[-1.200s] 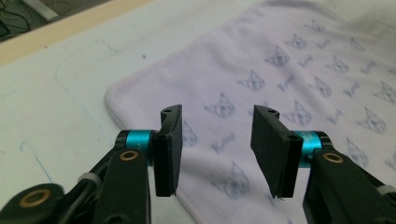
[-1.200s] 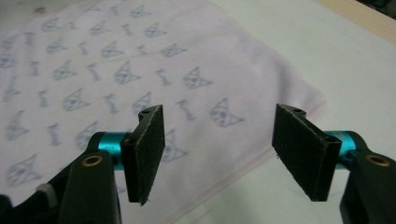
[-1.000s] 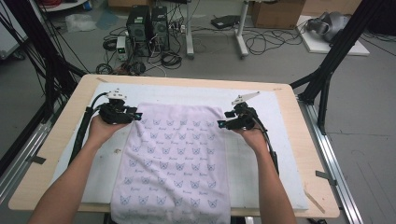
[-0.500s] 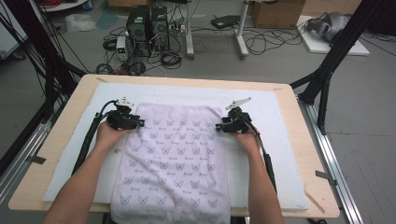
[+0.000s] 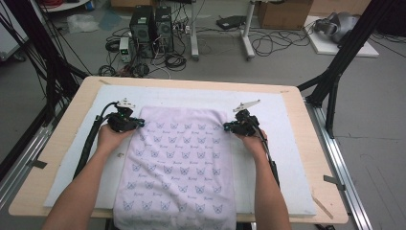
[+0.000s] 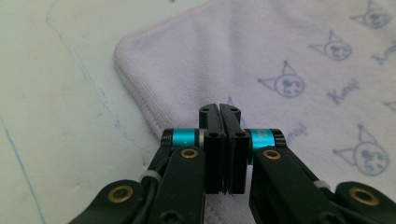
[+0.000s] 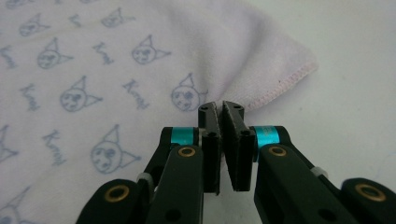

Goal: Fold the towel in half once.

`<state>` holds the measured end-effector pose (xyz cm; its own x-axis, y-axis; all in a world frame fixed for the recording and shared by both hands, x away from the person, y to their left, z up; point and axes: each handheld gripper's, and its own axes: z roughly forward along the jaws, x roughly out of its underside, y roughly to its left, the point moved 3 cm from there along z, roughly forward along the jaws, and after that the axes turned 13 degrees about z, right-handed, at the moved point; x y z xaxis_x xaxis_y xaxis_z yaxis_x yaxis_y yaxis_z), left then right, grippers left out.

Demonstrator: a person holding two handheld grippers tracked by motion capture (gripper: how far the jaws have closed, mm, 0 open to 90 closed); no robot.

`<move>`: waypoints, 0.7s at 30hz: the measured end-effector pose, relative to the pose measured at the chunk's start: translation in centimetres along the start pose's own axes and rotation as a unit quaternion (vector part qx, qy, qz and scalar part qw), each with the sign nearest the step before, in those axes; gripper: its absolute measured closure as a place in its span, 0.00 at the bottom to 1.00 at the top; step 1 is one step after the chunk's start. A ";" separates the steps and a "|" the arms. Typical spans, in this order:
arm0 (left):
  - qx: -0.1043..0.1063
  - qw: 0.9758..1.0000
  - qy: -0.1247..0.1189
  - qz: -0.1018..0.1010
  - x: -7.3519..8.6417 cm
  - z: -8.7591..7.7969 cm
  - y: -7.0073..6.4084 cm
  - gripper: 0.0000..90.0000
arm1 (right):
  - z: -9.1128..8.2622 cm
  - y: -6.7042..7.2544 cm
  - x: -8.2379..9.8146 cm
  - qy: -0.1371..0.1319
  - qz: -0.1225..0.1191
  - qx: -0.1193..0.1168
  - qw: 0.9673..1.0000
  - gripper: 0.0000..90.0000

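Floor behind table: two black computer towers, tangled cables, cardboard box
Table sides: black frame struts

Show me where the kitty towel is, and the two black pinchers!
towel (image 5: 179, 163): high view, middle of the printed cloth.
left gripper (image 6: 219, 112): left gripper view, tips of its closed jaws.
right gripper (image 7: 220, 108): right gripper view, tips of its jaws on the towel's edge.
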<state>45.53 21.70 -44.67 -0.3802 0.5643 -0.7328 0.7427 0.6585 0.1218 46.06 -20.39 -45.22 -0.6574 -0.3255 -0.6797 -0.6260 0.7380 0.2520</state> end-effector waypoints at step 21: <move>0.037 0.994 -0.085 0.057 2.5 -9.3 -6.1 0.98 | -7.9 6.2 3.7 -0.022 -0.061 -0.069 0.996 0.95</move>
<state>34.92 23.74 -41.04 -0.1985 0.5368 -0.8200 0.8163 0.5536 0.1647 36.43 -21.71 -40.76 -0.5558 -0.3790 -0.7399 -0.7535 0.6056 0.2558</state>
